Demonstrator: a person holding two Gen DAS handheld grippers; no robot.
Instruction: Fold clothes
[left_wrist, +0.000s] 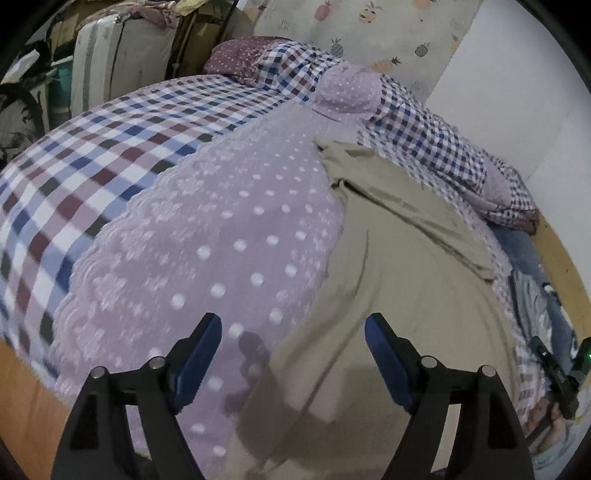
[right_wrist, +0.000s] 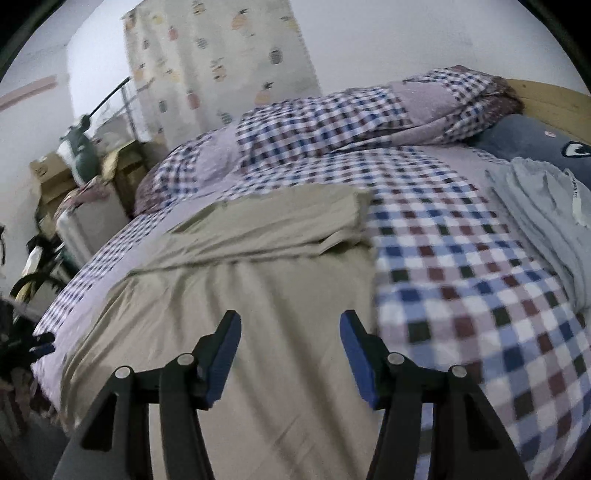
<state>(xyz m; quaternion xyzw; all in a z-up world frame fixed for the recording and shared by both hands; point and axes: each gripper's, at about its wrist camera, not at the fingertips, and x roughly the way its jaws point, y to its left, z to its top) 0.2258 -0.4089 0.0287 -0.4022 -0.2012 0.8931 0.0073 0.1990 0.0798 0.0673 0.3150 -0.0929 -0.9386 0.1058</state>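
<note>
A beige garment (left_wrist: 388, 266) lies spread on the bed, its far part folded back over itself (right_wrist: 280, 218). My left gripper (left_wrist: 293, 325) hovers open above the garment's left edge, where beige cloth meets the lilac dotted bedcover (left_wrist: 207, 236); nothing sits between its blue pads. My right gripper (right_wrist: 290, 321) hangs open over the garment's near part (right_wrist: 258, 332), with its jaws apart and empty. The other gripper shows as a dark shape (left_wrist: 557, 373) at the right rim of the left wrist view.
A checked quilt (right_wrist: 332, 118) is heaped along the wall side of the bed. A pale folded garment (right_wrist: 546, 206) and a dark blue pillow (right_wrist: 528, 136) lie by the wooden headboard (right_wrist: 550, 99). Boxes and a suitcase (left_wrist: 110, 62) stand beyond the bed.
</note>
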